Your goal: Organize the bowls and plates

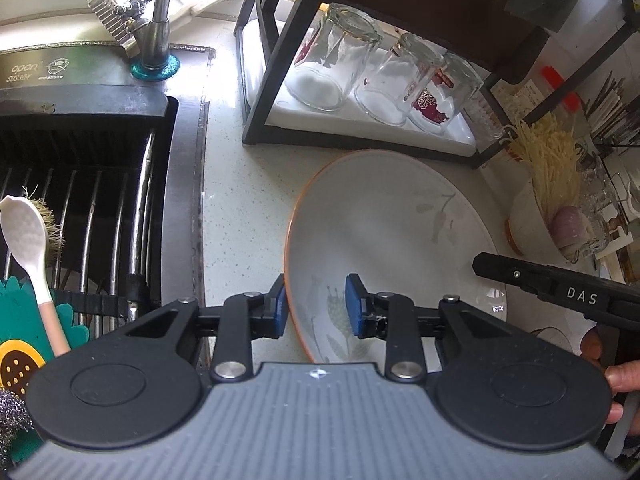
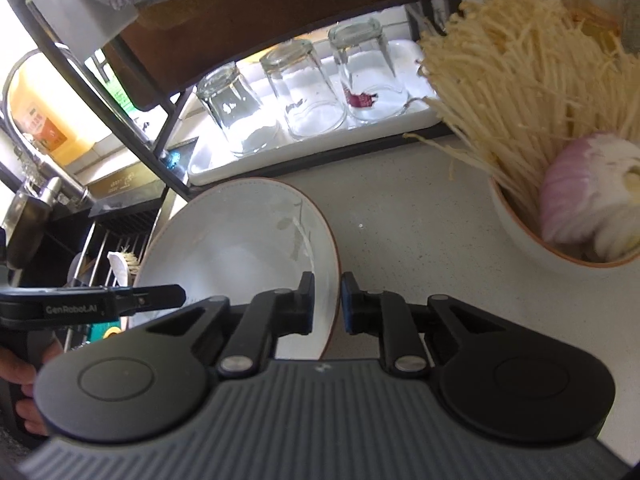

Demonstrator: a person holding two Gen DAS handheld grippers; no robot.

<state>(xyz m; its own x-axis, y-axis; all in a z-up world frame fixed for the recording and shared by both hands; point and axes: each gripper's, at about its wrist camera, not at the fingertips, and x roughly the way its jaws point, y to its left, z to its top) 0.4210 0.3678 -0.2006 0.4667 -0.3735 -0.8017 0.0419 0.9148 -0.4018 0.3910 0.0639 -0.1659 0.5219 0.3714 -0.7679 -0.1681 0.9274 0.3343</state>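
Note:
A large white plate [image 1: 384,224] with an orange rim and grey leaf pattern lies on the pale counter, held from both sides. My left gripper [image 1: 316,306] straddles the plate's left rim, one blue pad outside and one inside, with a gap still visible. My right gripper [image 2: 327,302] is shut on the plate's right rim [image 2: 332,264]; the plate also shows in the right wrist view [image 2: 240,240], tilted up. A white bowl [image 2: 532,236] with orange rim holds enoki mushrooms and a cut onion at the right.
A black rack [image 1: 256,92] with three upturned glasses [image 1: 336,60] on a white tray stands behind the plate. The sink [image 1: 80,208] with a metal grid, faucet [image 1: 158,24], white spoon [image 1: 24,232] and brush lies to the left.

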